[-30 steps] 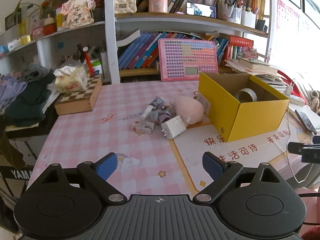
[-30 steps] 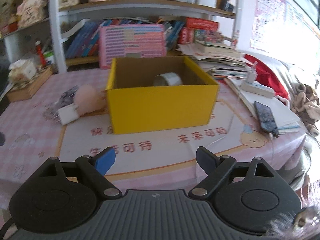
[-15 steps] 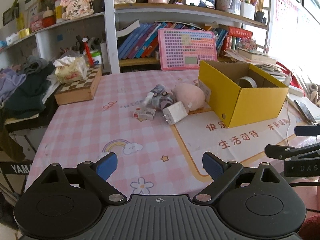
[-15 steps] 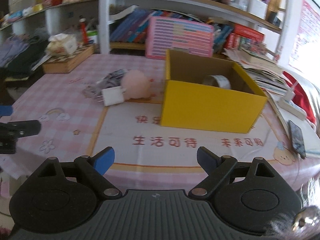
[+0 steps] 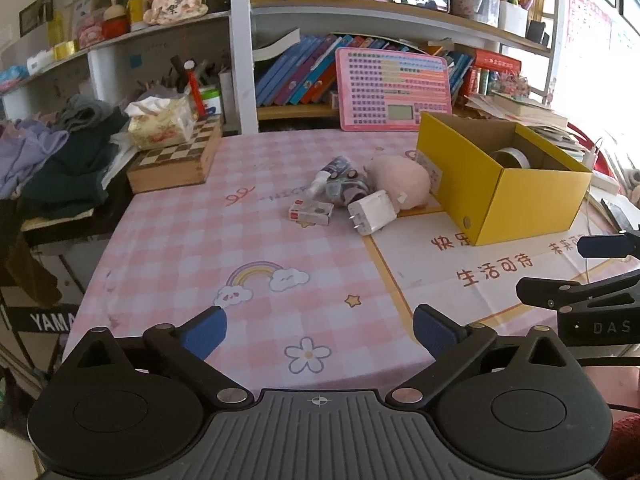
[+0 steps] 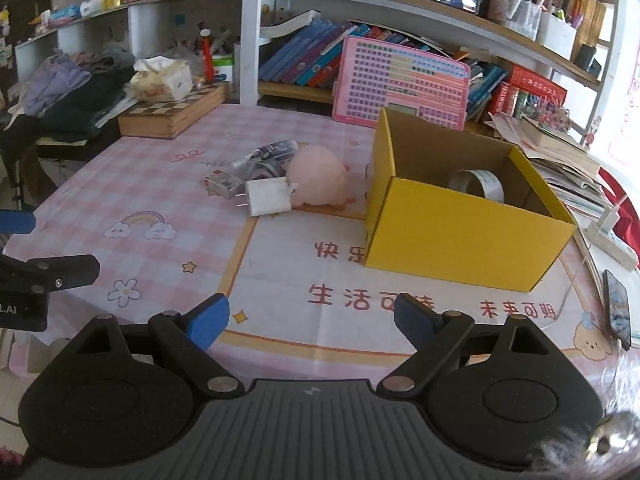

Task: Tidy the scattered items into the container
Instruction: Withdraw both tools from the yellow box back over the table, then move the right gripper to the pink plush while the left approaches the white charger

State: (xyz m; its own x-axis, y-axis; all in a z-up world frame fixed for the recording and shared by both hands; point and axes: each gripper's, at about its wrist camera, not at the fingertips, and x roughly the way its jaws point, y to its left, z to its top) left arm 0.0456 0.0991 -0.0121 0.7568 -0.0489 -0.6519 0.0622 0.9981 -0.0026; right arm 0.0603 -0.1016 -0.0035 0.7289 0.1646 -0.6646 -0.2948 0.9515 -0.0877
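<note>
A yellow cardboard box (image 5: 516, 196) (image 6: 460, 228) stands on the pink checked tablecloth with a tape roll (image 6: 478, 184) inside. Left of it lie a pink plush toy (image 5: 400, 182) (image 6: 320, 176), a white charger plug (image 5: 374, 212) (image 6: 266, 197), a small red-and-white packet (image 5: 311, 212) (image 6: 222, 180) and a dark tube (image 5: 334, 170) (image 6: 272, 152). My left gripper (image 5: 320, 326) is open and empty near the table's front edge. My right gripper (image 6: 312, 318) is open and empty, in front of the box.
A wooden chessboard box (image 5: 176, 160) with a tissue pack sits at the back left. A pink keyboard toy (image 5: 394, 90) leans against the bookshelf. A phone (image 6: 618, 312) and books lie right of the box. Clothes pile at far left (image 5: 52, 152).
Both grippers have pulled back from the table and stayed open. The right gripper has swung left, so the scattered items now show in its view.
</note>
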